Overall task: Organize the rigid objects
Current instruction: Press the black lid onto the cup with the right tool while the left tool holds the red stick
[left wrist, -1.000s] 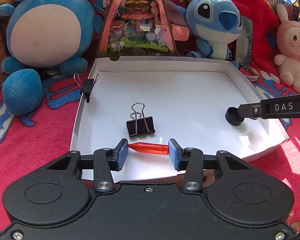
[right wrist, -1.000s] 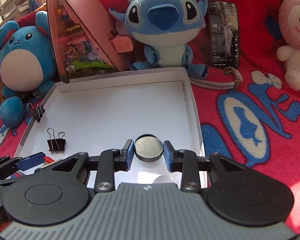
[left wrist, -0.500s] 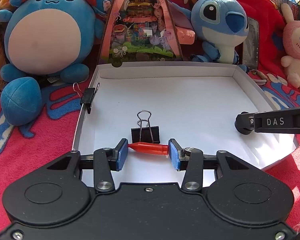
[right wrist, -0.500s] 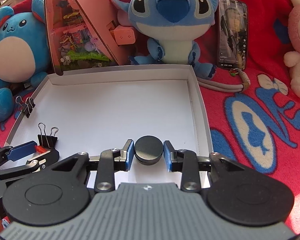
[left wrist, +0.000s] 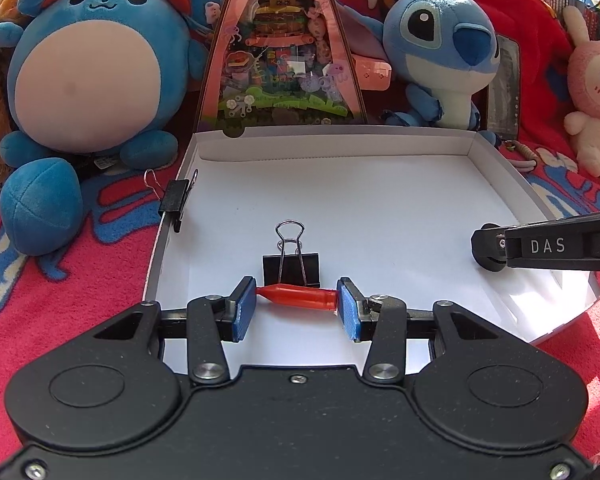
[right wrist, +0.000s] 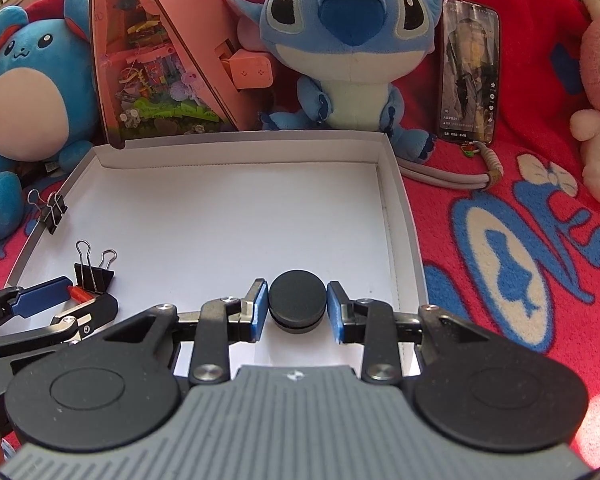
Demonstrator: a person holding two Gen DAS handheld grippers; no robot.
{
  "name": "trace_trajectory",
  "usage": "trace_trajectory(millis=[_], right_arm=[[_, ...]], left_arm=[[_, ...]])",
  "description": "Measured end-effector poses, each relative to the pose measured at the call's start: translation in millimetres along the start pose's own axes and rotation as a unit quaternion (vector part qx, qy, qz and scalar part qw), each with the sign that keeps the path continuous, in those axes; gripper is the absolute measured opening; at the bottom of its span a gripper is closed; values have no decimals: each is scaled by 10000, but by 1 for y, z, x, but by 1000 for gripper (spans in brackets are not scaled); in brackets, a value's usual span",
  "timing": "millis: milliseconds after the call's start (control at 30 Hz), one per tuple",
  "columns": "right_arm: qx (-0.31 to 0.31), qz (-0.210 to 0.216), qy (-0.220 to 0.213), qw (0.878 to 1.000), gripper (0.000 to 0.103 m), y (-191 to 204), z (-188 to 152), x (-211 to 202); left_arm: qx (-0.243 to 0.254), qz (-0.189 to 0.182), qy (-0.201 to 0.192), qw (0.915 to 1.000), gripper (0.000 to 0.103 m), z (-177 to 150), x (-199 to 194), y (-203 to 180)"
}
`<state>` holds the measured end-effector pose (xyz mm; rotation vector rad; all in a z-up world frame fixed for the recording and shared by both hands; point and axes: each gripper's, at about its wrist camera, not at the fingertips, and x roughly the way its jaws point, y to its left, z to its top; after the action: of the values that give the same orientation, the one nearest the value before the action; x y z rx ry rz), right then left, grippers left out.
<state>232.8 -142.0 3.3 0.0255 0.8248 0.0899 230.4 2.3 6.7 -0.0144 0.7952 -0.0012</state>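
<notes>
Left claw (left wrist: 296, 308): clamped endwise on red cone piece (left wrist: 298, 297), long axis spanning pads, just before binder clip (left wrist: 291, 268).
Right claw (right wrist: 293, 312): holding black disc (right wrist: 297, 305), inside white tray (right wrist: 396, 216), near its right wall.

The shallow box (left wrist: 340, 200) is white inside. A black binder clip (left wrist: 291, 270) with silver wire handles stands at its 6 o'clock, a second black clip (left wrist: 175, 201) on the rim at 9 o'clock. The capsule-shaped piece (left wrist: 298, 298) is translucent red, between blue pads (left wrist: 245, 314). The round puck (right wrist: 297, 304) is matte black. The blanket (right wrist: 520, 240) is red-pink with blue-and-cream motifs. The Stitch plush (right wrist: 350, 52) is blue with a pale belly.
</notes>
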Motion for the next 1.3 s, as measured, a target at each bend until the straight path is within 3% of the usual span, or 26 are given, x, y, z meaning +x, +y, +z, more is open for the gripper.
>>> trace_trajectory(millis=[267,500,633,700,1167,1300], right_arm=[[69,29,-13,10000,38,-1,1,0],[2,18,-14,10000,45,1,0,0],[-21,-14,43,10000,44,2,-3,4],[-83,-35,2,10000,37,4,-5,4],[-197,-101,-114,9997,38,7,-8,4],[-154,-18,-120,9998,64,6,-8,2]], left_arm=[[1,13,-34,10000,42,0,2,0],[-20,44,-58,10000,42,2,5,0],[-7,50,-69,10000,42,2,6,0],[-12,54,-73,10000,42,3,6,0],[36,115,-114,9999,42,14,18,-4],[5,-37,-54,10000,46,12,13,-3]])
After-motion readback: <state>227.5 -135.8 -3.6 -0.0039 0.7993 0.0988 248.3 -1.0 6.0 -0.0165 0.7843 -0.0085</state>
